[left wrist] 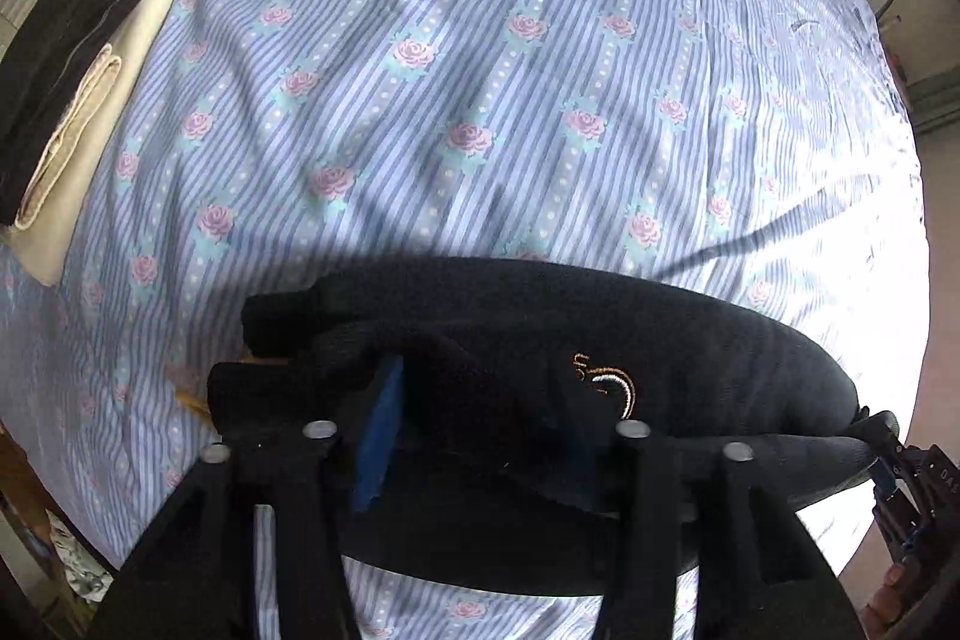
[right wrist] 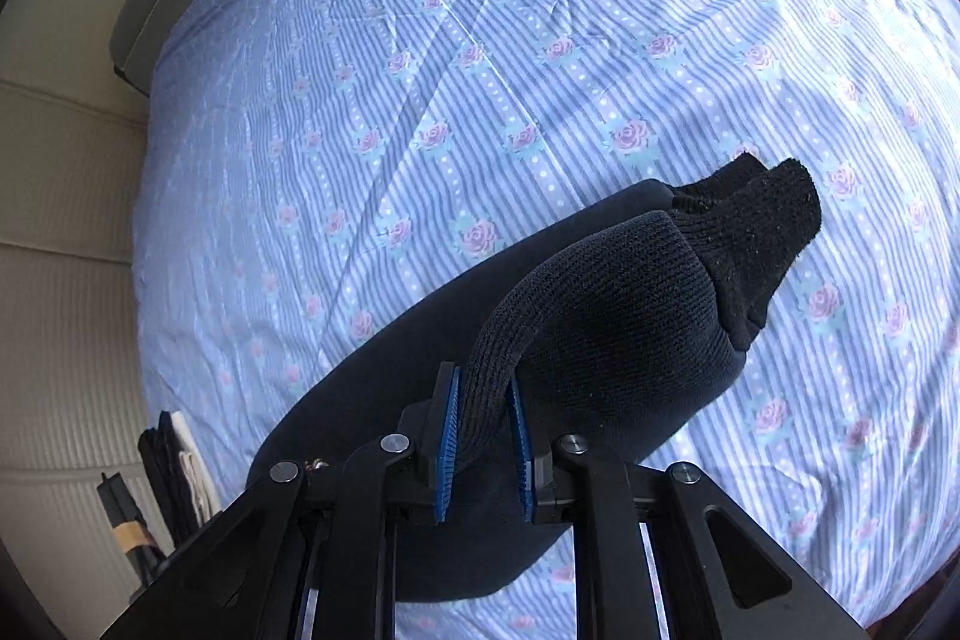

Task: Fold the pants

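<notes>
Pants (left wrist: pixel 540 340) in dark knit, held bunched over a striped, rose-printed bedsheet (left wrist: pixel 480 70) by both grippers.

Long axis runs across the left view; in the right view it slants up-right, ending in two ribbed cuffs (right wrist: pixel 762 232). Left gripper (left wrist: pixel 480 418) has cloth between its blue pads, closure unclear; right gripper (right wrist: pixel 483 436) pinches a fold. Only the left view shows gold-and-white embroidery (left wrist: pixel 606 382), unreadable. Folded black and cream clothes (left wrist: pixel 66 100) lie far left.
</notes>
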